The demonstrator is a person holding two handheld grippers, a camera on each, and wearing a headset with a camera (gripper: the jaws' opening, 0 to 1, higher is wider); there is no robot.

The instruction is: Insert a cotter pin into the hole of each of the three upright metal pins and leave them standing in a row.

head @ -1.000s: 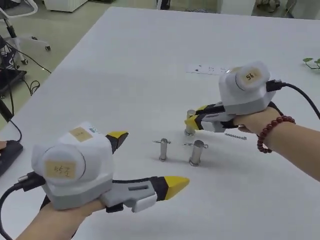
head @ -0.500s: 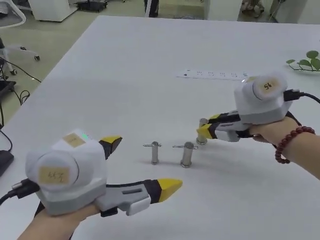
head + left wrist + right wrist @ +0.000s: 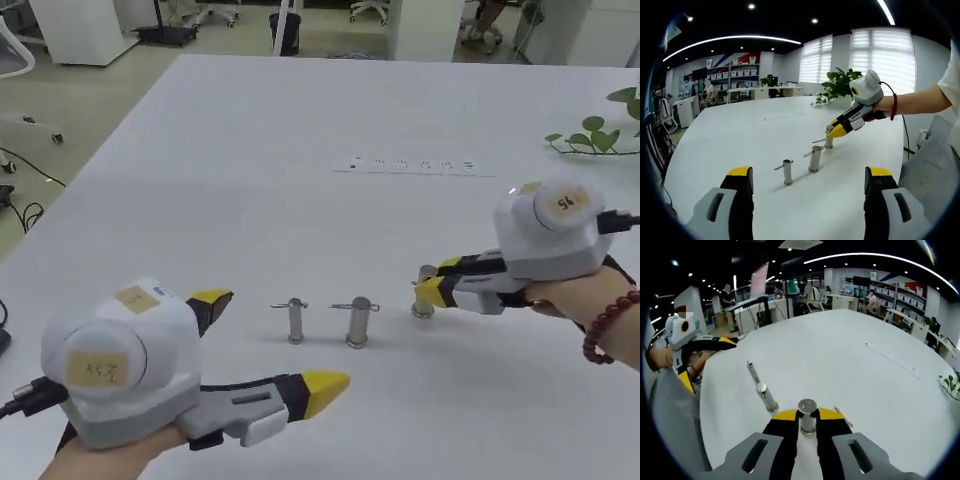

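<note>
Three upright metal pins stand in a row on the white table (image 3: 300, 150). The left pin (image 3: 296, 319) and middle pin (image 3: 357, 321) each carry a cotter pin through the top. My right gripper (image 3: 432, 292) is shut on the third pin (image 3: 425, 297) at the row's right end. In the right gripper view the jaws pinch this pin (image 3: 807, 421), and a thin cotter pin (image 3: 842, 416) sticks out beside it. My left gripper (image 3: 268, 342) hovers open in front of the row, holding nothing. In the left gripper view the row (image 3: 815, 159) lies ahead.
A white power strip (image 3: 415, 165) lies farther back on the table. A green plant (image 3: 590, 135) sits at the far right edge. The table's left edge runs along the floor with office chairs beyond.
My right gripper has carried the third pin from behind the other two toward the right, in line with them. The left gripper has stayed open and barely moved; the camera shifted.
</note>
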